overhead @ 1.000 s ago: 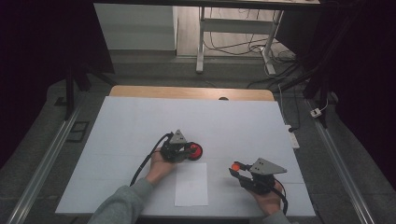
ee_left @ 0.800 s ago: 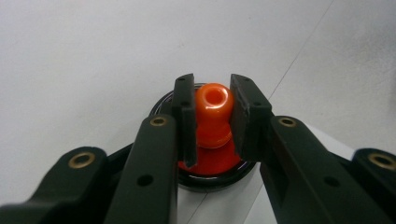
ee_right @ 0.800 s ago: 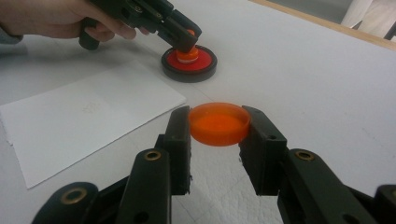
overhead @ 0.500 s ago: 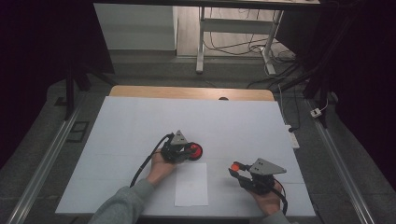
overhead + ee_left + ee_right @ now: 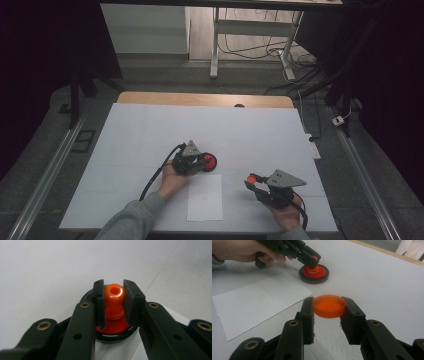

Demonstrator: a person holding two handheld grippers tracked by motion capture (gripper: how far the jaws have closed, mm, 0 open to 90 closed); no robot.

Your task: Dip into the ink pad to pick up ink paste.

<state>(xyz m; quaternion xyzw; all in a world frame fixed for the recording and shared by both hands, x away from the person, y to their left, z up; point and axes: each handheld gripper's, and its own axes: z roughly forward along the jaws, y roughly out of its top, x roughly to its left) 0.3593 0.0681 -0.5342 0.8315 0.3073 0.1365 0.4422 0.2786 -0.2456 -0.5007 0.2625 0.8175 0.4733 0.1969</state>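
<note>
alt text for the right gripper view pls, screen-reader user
The right gripper holds a shallow orange cap between its two black jaws, just above the white table. Farther off, the left gripper grips the orange knob of a red, black-rimmed stamp beside a white paper sheet.

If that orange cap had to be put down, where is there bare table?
The far half of the white table, up to its wooden edge, is bare, and so is the left side beyond the left claw. It is crowded near the front: paper, the stamp in the left claw, and the right claw holding the cap.
</note>
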